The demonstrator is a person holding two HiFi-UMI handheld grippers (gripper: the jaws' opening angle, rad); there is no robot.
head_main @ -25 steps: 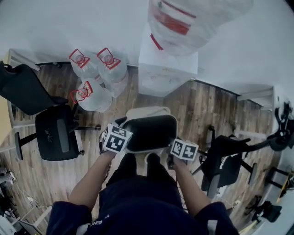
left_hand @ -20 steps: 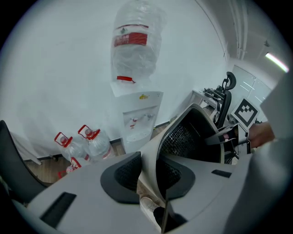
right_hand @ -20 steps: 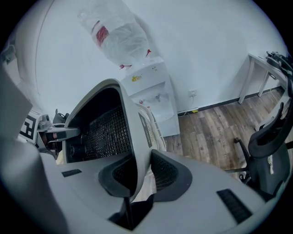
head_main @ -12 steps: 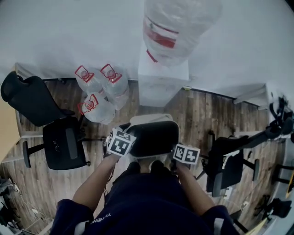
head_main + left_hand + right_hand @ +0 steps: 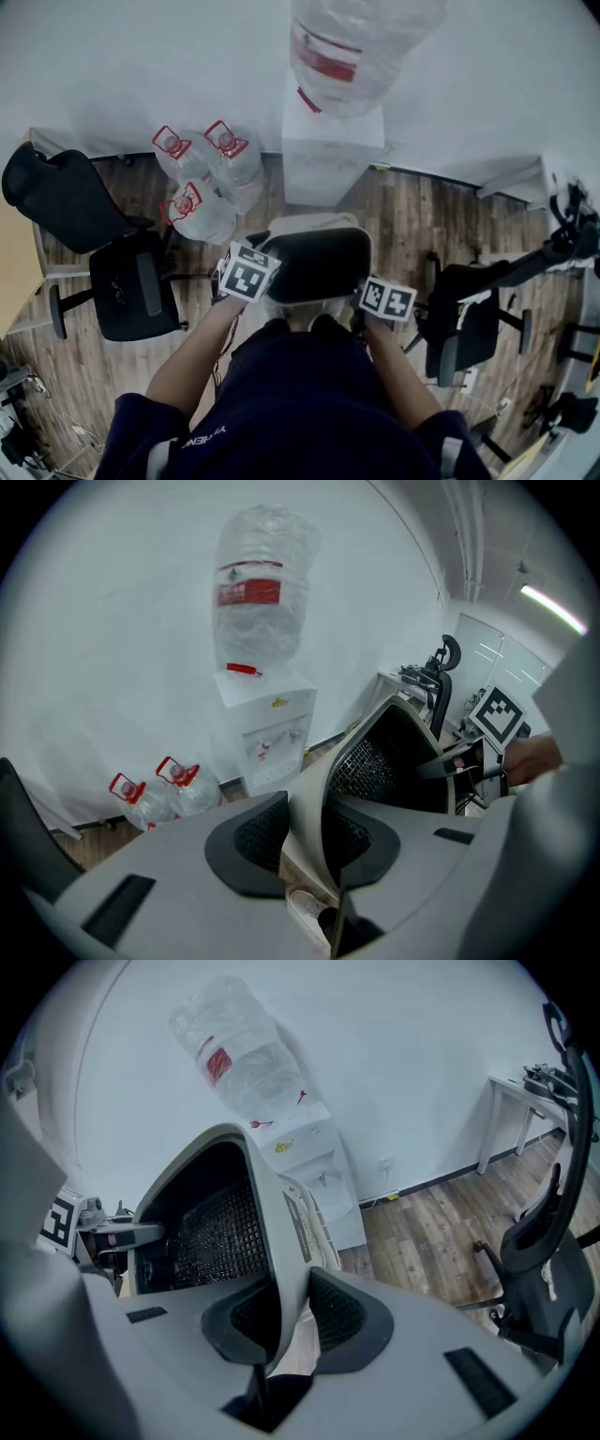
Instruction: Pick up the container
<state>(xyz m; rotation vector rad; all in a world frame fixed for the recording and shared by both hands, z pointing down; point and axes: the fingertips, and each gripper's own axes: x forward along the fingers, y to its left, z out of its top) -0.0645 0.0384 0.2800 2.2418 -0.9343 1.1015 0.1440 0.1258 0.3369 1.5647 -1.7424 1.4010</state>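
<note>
Head view. Looking down on the container [image 5: 319, 262], dark inside with a pale rim, lifted clear of the wooden floor [image 5: 412, 225] and hanging between the two sets of jaws. Gripped at its left wall by the left gripper [image 5: 262, 281] and at its right wall by the right gripper [image 5: 368, 298]. Beyond the jaws, past the container: a water cooler [image 5: 333, 159] against the wall, with spare bottles [image 5: 202, 178] beside it. Outboard of the left jaws: a black office chair [image 5: 131, 291].

Left gripper view. Clenched on the container [image 5: 394, 752] with the left gripper [image 5: 305, 836]: thin pale wall sandwiched between the pads [image 5: 248, 841], one outside, one inside against the mesh lining. Opening by a trace, yet pressing on the wall. Ahead of the jaws, the water cooler [image 5: 267, 733]; lower and to the left, the spare bottles [image 5: 164, 794]. Beneath the jaws, a shoe [image 5: 307, 907].

Right gripper view. Clamped likewise with the right gripper [image 5: 291, 1321]: opposite wall of the container [image 5: 216, 1213] pinched between both pads [image 5: 347, 1312], dark mesh interior to the left of the jaws. Ahead of the jaws, the water cooler [image 5: 314, 1185]. Far right of the jaws, another office chair [image 5: 544, 1260] on the floor [image 5: 431, 1232].
</note>
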